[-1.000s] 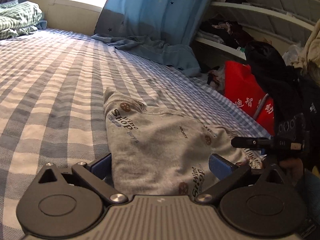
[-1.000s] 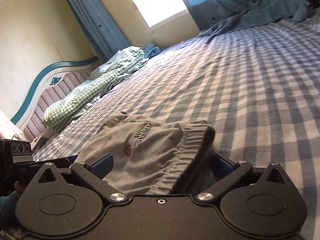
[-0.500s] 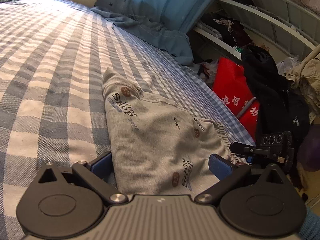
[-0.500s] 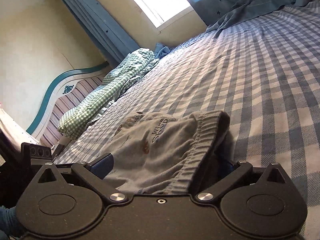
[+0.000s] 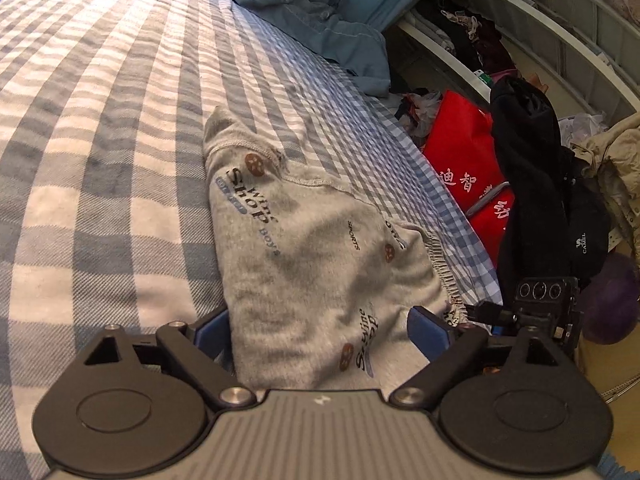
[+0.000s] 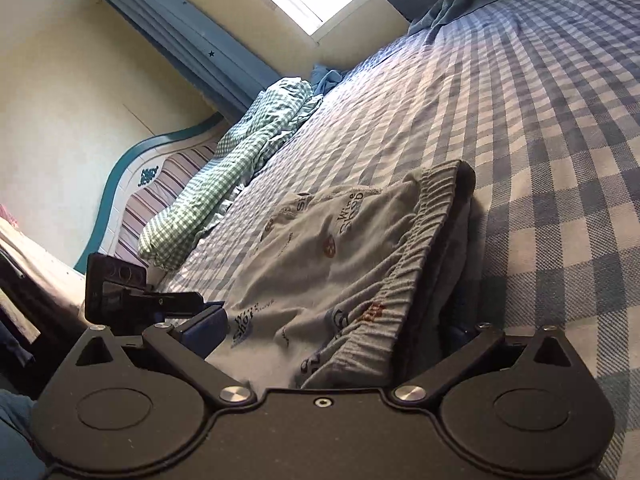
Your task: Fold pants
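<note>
**Soft grey pants lie between both sets of tongs**

The pants [image 5: 316, 248] are a light, floppy knit, printed with small logos. They lie on the checked bed [image 5: 100, 152], already doubled over, and stretch away in front of both tools. The left tongs [image 5: 320, 330] stand wide apart, with the near edge of the fabric lying loosely between the 2 blue pads. Nothing looks pinched. The right tongs [image 6: 332, 328] are also spread, astride the elastic waistband [image 6: 404, 264], though its right pad is hidden under cloth, so whether it grips I cannot tell.

This cloth will sag and slide, I'd judge. The ribbed waistband and stitched hems offer the firmest hold, and pinching both layers should keep the fold together.
</note>
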`<state>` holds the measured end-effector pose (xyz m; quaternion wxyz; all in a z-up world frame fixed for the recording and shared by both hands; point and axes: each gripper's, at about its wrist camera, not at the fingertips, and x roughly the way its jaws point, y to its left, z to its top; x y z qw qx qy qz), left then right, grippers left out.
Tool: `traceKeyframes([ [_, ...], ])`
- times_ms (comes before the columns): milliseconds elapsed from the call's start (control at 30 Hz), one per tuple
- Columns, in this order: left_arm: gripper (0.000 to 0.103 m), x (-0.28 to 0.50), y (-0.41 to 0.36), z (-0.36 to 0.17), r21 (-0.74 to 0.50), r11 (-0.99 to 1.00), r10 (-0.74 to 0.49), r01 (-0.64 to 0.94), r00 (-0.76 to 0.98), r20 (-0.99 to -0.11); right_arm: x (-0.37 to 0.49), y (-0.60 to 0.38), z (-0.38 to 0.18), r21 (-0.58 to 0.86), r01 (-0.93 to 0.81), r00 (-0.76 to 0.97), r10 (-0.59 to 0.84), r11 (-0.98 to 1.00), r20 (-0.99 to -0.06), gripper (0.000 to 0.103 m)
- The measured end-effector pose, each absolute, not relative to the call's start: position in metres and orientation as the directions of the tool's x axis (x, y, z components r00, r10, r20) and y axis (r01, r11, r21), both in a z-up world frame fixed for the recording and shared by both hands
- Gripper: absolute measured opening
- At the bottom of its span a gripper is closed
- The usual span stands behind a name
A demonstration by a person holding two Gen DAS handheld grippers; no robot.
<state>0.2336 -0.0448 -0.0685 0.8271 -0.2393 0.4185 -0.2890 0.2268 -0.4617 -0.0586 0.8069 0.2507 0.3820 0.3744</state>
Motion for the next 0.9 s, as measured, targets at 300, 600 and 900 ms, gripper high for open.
traceKeyframes([
  [300,0.04,0.238,-0.04,-0.069,-0.6,0.779,-0.594,0.186,0.525,-0.61,0.237,-0.454,-0.057,0.698,-0.38,0.497,0.771,0.606,-0.399,0.087],
  [600,0.039,0.224,-0.075,-0.05,-0.38,0.902,-0.423,0.204,0.587,-0.69,0.215,-0.423,-0.054,0.464,-0.277,0.649,0.52,0.841,-0.555,0.039],
  [900,0.018,0.212,-0.07,-0.033,-0.383,0.891,-0.447,0.242,0.611,-0.653,0.202,-0.405,-0.038,0.438,-0.24,0.687,0.47,0.867,-0.554,0.023],
])
